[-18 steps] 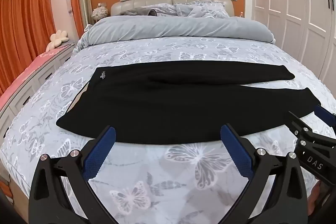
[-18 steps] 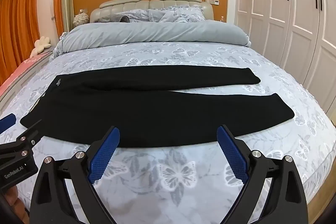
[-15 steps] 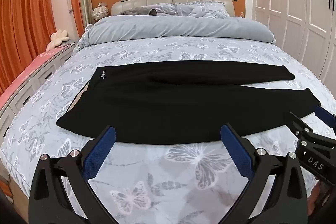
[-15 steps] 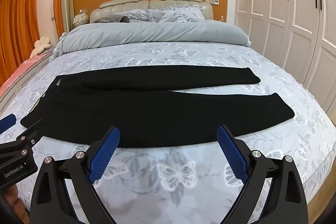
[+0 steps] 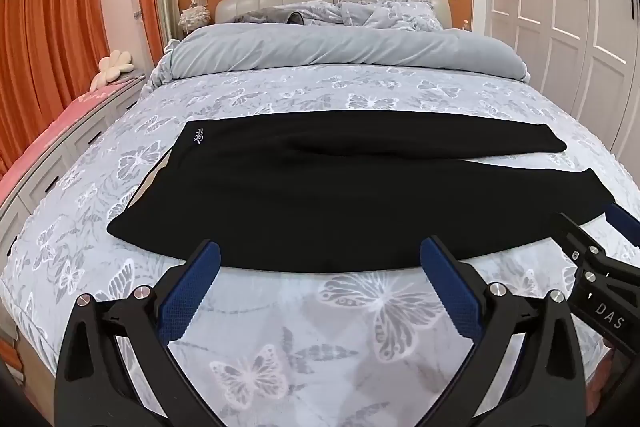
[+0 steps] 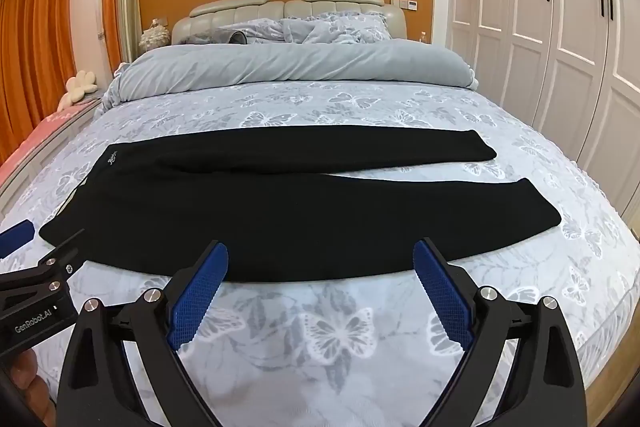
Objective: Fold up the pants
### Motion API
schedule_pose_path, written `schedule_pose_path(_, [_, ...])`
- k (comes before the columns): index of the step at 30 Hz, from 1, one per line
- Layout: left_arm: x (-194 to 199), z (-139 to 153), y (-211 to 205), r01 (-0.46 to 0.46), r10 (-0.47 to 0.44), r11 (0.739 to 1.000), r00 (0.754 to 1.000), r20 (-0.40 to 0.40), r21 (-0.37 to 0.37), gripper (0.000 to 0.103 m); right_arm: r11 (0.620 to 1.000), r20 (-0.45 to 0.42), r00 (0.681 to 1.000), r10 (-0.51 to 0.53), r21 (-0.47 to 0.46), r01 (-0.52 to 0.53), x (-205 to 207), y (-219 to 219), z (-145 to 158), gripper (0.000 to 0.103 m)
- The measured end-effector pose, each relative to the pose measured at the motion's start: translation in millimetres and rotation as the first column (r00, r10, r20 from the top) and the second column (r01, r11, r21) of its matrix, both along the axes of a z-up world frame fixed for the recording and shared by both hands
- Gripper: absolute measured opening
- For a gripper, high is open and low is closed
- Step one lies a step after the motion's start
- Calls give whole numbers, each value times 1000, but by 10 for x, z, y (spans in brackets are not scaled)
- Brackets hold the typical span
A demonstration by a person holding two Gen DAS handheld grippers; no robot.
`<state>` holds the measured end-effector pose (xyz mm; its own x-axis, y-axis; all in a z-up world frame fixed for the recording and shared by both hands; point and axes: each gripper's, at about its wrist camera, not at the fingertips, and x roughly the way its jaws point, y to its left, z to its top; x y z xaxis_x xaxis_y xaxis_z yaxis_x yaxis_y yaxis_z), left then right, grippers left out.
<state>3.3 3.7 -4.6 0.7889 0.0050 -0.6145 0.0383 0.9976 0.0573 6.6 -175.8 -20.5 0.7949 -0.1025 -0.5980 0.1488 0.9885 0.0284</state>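
Observation:
Black pants [image 5: 320, 195] lie flat across the bed, waistband with a small white logo at the left, two legs reaching right and spread slightly apart; they also show in the right wrist view [image 6: 280, 211]. My left gripper [image 5: 320, 255] is open and empty, hovering over the bedspread just short of the pants' near edge. My right gripper [image 6: 320, 257] is open and empty, also just short of the near edge. The right gripper's body shows at the right edge of the left view [image 5: 600, 267]; the left gripper's shows at the left of the right view [image 6: 36, 283].
The bed [image 5: 360, 327] has a grey butterfly-print cover, with a rolled grey duvet [image 5: 344, 47] and pillows at the headboard. White wardrobes [image 6: 560, 27] stand to the right. Orange curtains [image 5: 48, 27] and a low pink-topped drawer unit [image 5: 60, 123] are at the left.

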Motion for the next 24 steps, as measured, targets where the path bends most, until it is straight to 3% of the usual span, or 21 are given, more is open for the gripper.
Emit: schedule_pose_path(24, [-13, -88, 51, -12, 12, 1000, 1000, -1, 9, 98, 1000, 0, 1000, 3, 3, -3, 18, -6, 12, 92])
